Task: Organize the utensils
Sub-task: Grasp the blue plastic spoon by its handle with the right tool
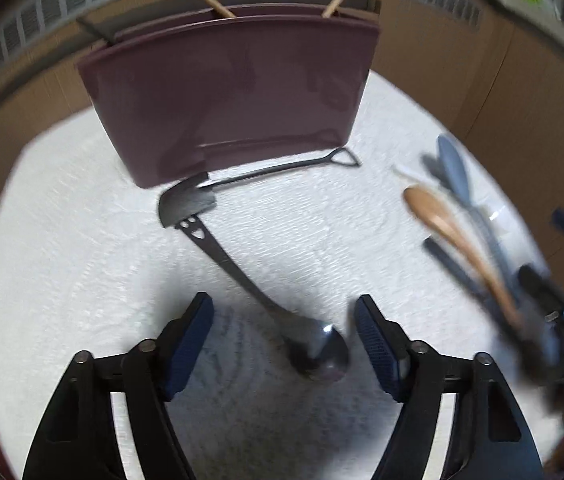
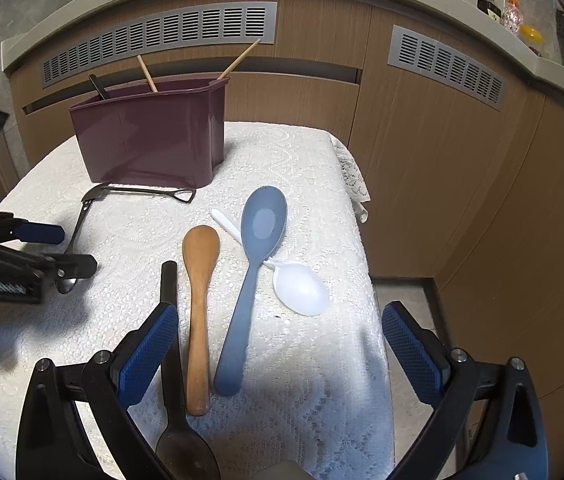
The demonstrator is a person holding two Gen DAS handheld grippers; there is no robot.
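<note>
A maroon utensil holder (image 1: 225,96) (image 2: 149,132) stands at the back of the white cloth with two wooden sticks and a dark handle in it. A metal spoon (image 1: 318,348) lies between my open left gripper's (image 1: 284,344) fingertips, its bowl near the right pad. A black shovel-shaped utensil (image 1: 265,176) (image 2: 141,192) lies by the holder. My right gripper (image 2: 279,356) is open above a wooden spoon (image 2: 199,312), a blue spoon (image 2: 249,280), a white spoon (image 2: 298,286) and a dark spoon (image 2: 173,360). The left gripper (image 2: 61,248) shows at the left of the right wrist view.
The table is covered by a white lace cloth (image 2: 306,380) and its right edge drops to the floor. Wooden cabinet fronts with grey vents (image 2: 161,36) stand close behind. A countertop with bottles (image 2: 514,12) is at the upper right.
</note>
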